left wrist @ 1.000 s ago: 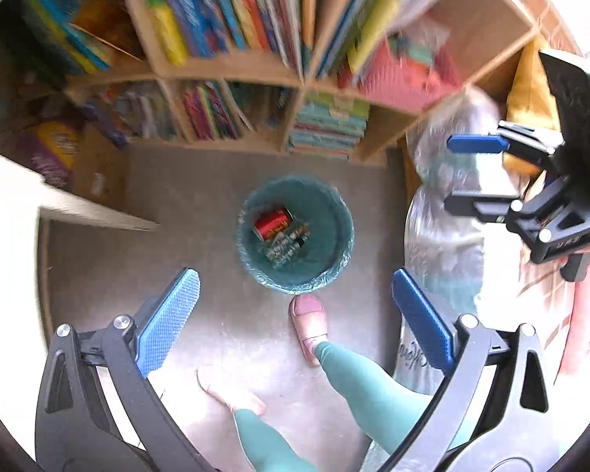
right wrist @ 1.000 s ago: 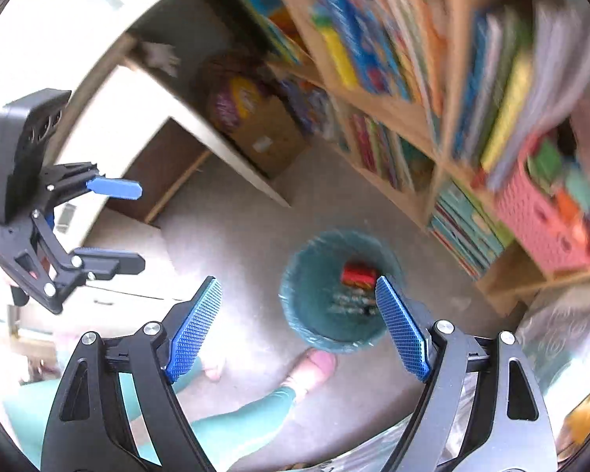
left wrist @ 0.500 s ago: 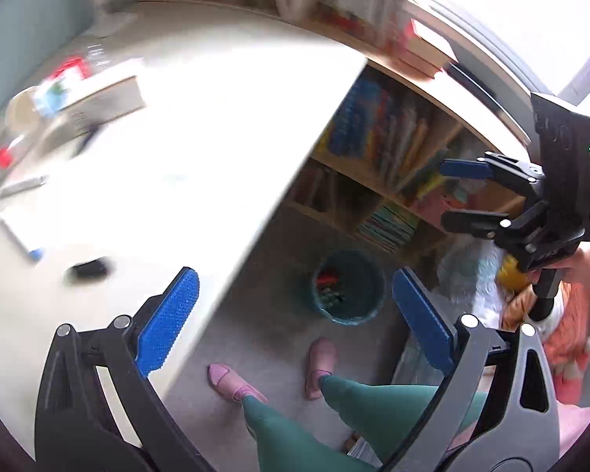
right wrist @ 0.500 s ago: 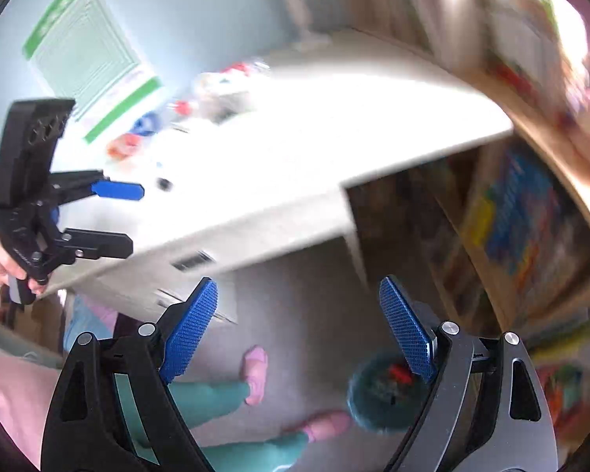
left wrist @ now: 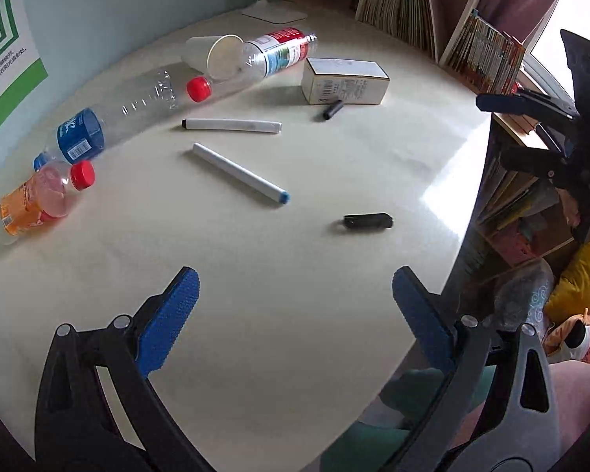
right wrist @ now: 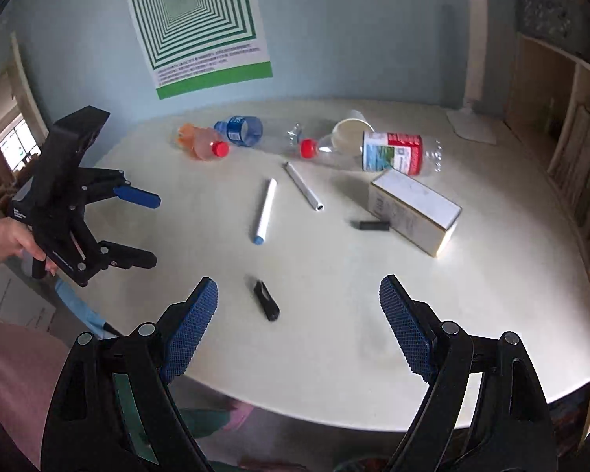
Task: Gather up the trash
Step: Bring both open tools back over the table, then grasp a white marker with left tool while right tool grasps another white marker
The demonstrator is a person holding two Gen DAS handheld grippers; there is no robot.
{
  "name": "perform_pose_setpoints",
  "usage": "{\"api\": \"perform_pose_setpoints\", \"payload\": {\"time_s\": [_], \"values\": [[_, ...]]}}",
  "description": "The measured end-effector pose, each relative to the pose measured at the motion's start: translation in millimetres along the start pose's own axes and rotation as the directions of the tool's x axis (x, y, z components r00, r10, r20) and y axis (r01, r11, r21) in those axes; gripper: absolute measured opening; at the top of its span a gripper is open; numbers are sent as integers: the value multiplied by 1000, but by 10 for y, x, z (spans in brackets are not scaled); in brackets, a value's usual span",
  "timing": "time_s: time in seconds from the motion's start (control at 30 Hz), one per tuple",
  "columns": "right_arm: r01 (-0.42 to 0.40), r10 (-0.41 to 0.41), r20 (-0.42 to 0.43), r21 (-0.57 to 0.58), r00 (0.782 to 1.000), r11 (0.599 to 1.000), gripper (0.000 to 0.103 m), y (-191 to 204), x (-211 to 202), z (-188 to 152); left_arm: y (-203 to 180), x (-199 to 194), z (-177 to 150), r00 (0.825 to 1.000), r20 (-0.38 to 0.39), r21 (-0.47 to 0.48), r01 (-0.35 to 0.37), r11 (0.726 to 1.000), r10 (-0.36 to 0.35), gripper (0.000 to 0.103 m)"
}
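Trash lies on a white table (left wrist: 295, 295): a small orange bottle (left wrist: 35, 200), a clear bottle with a blue label (left wrist: 98, 126), a clear bottle with a red label (left wrist: 271, 55), a paper cup (left wrist: 216, 55), a white box (left wrist: 344, 80), two white markers (left wrist: 240, 173) and two black caps (left wrist: 367, 220). My left gripper (left wrist: 295, 314) is open and empty above the table's near side. My right gripper (right wrist: 299, 322) is open and empty over the front edge, close to a black cap (right wrist: 266, 299). The box also shows in the right wrist view (right wrist: 413, 210).
A white lamp base (left wrist: 273, 11) stands at the table's back. Shelves of books (left wrist: 483, 55) line the right side. A green-and-white poster (right wrist: 196, 23) hangs on the blue wall. Cushions (left wrist: 578, 283) lie on the floor beyond the table's right edge.
Both grippers have swung up from over the teal bin on the floor to face the tabletop. Both stay open and empty.
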State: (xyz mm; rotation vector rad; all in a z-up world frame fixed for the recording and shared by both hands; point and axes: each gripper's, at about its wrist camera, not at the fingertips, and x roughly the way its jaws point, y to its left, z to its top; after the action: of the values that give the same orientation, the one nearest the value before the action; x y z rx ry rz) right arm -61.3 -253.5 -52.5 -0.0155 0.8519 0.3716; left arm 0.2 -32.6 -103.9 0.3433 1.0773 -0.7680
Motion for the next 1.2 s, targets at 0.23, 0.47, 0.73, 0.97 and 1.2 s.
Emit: {"api": "perform_pose_setpoints", "payload": {"time_s": [0.23,0.47,0.73,0.97,1.2], "values": [[-13,12,-24,-40,1000,999,83,39,509,416,359,240,297,1000,-20,32,-11,999,12,96],[-94,80,-121,-121,989,988,63,-73,1181,665,468,765,551,996,-67,-67,-57,996,53,96],[-147,111,-201,-174,973,974,51,-268,1862,750,577,1144,661,987,-132,-197,-122,973,97,87],[-132,59,-239,-303,969,944,40,-208,2149,761,507,1186,655,977,-141,-144,-183,972,163,79],[-172,86,-245,-352,966,920,28,-147,2268,821,597,1086,637,979,-126,-123,-177,976,162,39]]}}
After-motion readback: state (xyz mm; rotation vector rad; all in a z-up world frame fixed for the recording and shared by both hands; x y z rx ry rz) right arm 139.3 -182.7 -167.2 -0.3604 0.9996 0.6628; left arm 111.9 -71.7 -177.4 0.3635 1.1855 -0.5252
